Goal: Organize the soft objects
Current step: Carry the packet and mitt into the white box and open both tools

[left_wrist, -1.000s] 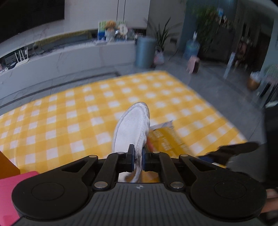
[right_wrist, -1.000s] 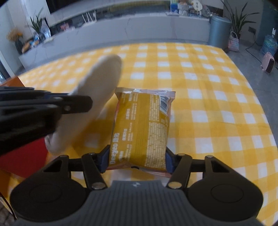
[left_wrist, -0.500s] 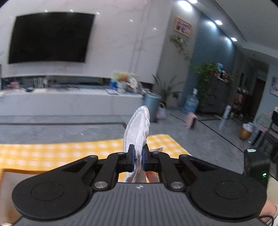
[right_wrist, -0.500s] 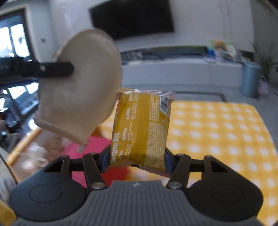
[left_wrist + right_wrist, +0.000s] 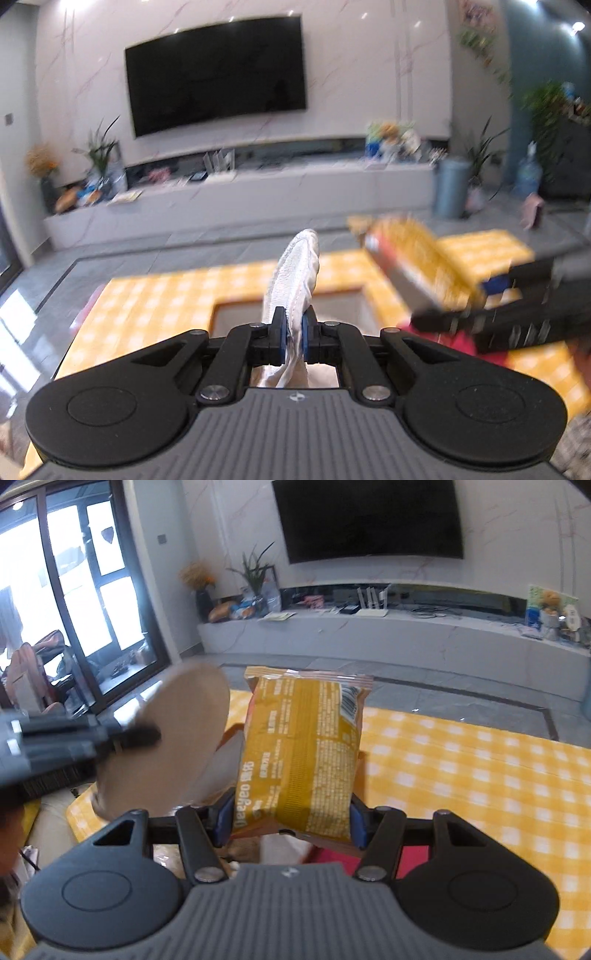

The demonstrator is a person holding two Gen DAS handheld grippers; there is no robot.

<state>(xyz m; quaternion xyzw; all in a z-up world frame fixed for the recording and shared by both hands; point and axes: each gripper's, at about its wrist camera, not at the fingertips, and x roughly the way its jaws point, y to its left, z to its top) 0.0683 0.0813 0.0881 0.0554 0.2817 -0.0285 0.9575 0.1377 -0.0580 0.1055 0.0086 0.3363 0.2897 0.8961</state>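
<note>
Slipper [image 5: 295, 275], white and soft, is pinched edge-on in the left claw [image 5: 291, 336], held up above the yellow checked counter [image 5: 155, 306]. Right claw [image 5: 288, 821] is clamped on a yellow snack bag [image 5: 301, 753], also in the air, just beside the slipper.

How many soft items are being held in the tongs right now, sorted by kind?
White fabric slipper, in the left tongs: 1
Yellow snack packet, in the right tongs: 1
Total: 2
</note>
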